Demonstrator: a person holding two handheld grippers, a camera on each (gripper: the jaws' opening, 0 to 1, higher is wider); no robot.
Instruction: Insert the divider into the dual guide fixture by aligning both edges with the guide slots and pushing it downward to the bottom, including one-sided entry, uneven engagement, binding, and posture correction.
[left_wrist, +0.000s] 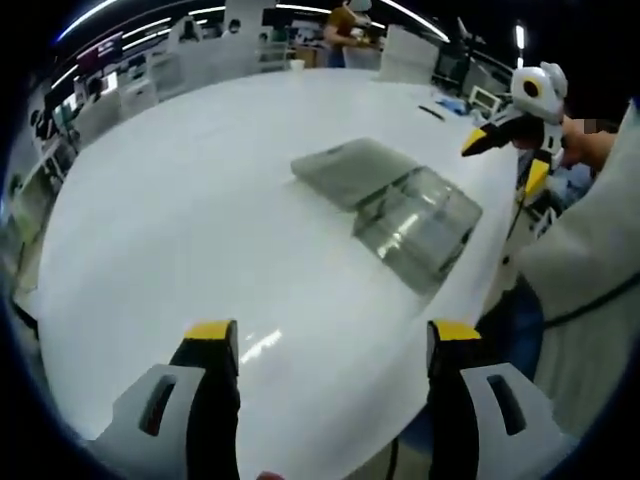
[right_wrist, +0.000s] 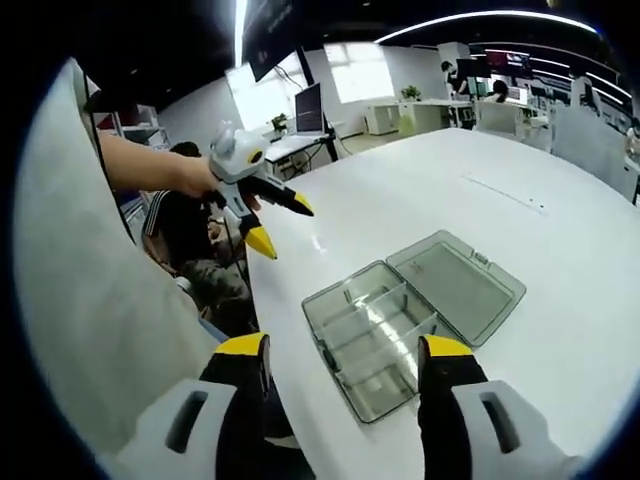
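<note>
A clear grey plastic compartment box (left_wrist: 420, 225) lies open on the white table (left_wrist: 200, 220), its flat lid (left_wrist: 350, 170) folded out beside it. In the right gripper view the box base (right_wrist: 375, 335) shows thin partitions inside, with the lid (right_wrist: 460, 285) to its right. My left gripper (left_wrist: 333, 335) is open above bare table, short of the box, with nothing between its jaws. My right gripper (right_wrist: 344, 348) is open too, hovering over the table edge near the box base. Each gripper appears in the other's view, held in the air and open: right gripper (left_wrist: 505, 165), left gripper (right_wrist: 282, 226).
The table edge (right_wrist: 270, 330) runs close to the box. A person's pale sleeve (right_wrist: 90, 300) is at the left, and seated people are beyond it. A dark strip (left_wrist: 432, 112) lies far on the table. Desks and monitors (right_wrist: 308, 108) stand around the room.
</note>
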